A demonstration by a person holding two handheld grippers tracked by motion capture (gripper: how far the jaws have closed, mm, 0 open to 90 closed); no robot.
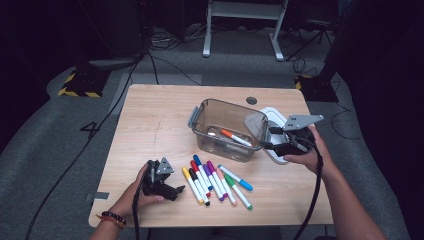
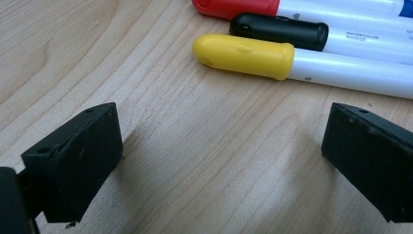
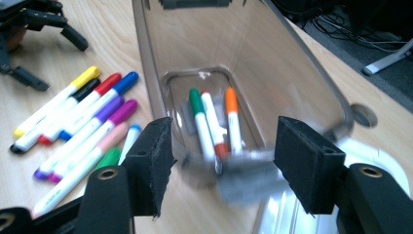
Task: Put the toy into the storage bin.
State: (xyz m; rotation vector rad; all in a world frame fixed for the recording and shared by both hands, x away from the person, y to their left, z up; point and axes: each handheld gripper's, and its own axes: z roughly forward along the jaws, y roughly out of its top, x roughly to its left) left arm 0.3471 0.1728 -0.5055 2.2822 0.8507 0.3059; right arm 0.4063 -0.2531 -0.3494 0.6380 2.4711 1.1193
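A clear plastic container [image 1: 220, 150] stands mid-table with markers inside: one with an orange cap [image 1: 234, 137] in the high view, and green-capped [image 3: 197, 117], red-tipped [image 3: 214, 127] and orange-capped [image 3: 232, 114] ones in the right gripper view. My right gripper [image 1: 268, 138] sits at the container's right end, open and empty [image 3: 221, 146], looking into the container [image 3: 272, 53]. A row of several markers [image 1: 215, 180] lies on the table in front. My left gripper [image 1: 176, 182] rests just left of that row, open [image 2: 219, 141]. The yellow marker [image 2: 243, 54] lies just past its jaws.
A white lid [image 1: 274, 117] lies under and beside my right gripper, right of the container. Black [image 2: 277, 31] and red [image 2: 238, 7] markers lie beyond the yellow one. The table's [image 1: 150, 125] left half is bare wood. Cables and stands sit on the floor behind.
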